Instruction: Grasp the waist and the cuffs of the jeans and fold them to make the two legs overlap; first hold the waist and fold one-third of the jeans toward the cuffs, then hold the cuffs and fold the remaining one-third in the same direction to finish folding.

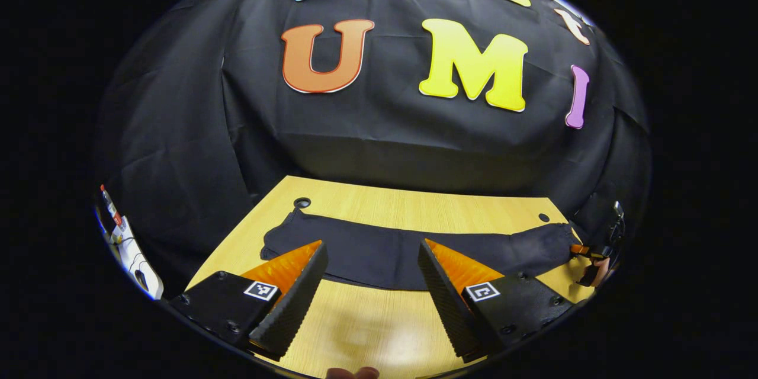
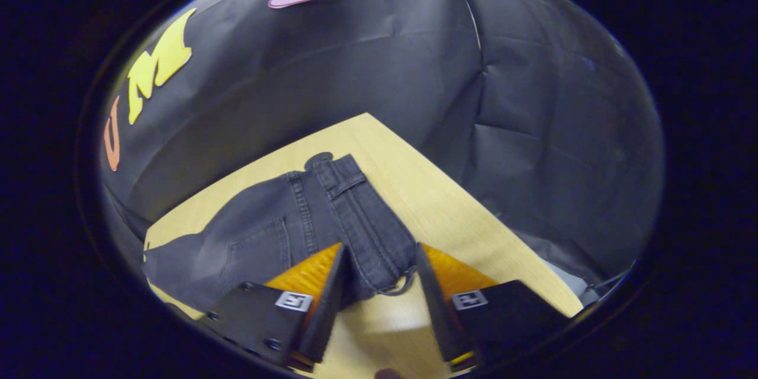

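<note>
Here the jeans (image 1: pixel 408 251) lie flat along the far part of the table (image 1: pixel 367 331), a long dark strip running side to side in the left gripper view. In the right gripper view the jeans (image 2: pixel 284 231) show grey-black denim with seams, a back pocket and belt loops; the waist (image 2: pixel 379 249) end reaches down between the fingers. The left gripper (image 1: pixel 373 275) hangs near the jeans' near edge, jaws spread wide and holding nothing. The right gripper (image 2: pixel 379 284) has its jaws spread either side of the waist, not pinching it.
</note>
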Available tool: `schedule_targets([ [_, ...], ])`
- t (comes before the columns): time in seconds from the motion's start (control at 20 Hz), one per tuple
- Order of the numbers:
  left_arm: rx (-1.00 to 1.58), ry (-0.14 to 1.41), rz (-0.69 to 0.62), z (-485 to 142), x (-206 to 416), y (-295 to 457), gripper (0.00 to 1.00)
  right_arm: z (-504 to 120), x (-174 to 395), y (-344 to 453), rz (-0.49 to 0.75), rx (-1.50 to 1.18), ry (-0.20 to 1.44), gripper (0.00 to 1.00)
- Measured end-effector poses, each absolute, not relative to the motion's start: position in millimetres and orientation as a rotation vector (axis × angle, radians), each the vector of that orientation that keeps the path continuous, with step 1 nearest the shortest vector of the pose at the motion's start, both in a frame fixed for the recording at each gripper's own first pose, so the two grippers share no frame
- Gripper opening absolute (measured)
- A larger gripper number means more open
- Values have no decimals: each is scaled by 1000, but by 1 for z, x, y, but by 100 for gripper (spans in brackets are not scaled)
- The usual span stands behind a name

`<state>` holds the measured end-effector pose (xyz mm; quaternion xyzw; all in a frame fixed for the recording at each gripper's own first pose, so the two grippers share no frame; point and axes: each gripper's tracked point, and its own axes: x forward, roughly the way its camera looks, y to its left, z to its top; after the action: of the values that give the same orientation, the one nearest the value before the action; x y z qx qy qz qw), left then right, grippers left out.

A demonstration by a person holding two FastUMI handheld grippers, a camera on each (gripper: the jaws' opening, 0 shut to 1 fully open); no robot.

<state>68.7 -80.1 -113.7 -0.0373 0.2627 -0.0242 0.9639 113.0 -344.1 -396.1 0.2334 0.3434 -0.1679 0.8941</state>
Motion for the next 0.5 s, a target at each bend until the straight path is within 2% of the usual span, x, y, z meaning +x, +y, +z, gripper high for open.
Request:
schedule_targets([
  [0.05, -79, 535, -48, -114, 70, -78, 99, -396, 116, -343, -347, 497, 719, 56],
  [0.1, -79, 536, -43, -115, 69, -73, 99, -394, 116, -343, -356, 509, 737, 51],
  [0.15, -80, 532, -41, -113, 68, -68, 99, -386, 119, -346, -376, 515, 709, 41],
  [0.25, -89, 526, -29, -112, 67, -58, 99, -385, 115, -345, -389, 494, 758, 14],
  [0.4, -115, 510, -5, -111, 67, -43, 99, -359, 113, -347, -417, 512, 733, 15],
  [0.45, -125, 500, 1, -109, 67, -38, 99, -351, 114, -346, -419, 501, 734, 5],
  [0.5, -136, 488, 5, -107, 68, -34, 99, -339, 113, -345, -417, 483, 723, 2],
])
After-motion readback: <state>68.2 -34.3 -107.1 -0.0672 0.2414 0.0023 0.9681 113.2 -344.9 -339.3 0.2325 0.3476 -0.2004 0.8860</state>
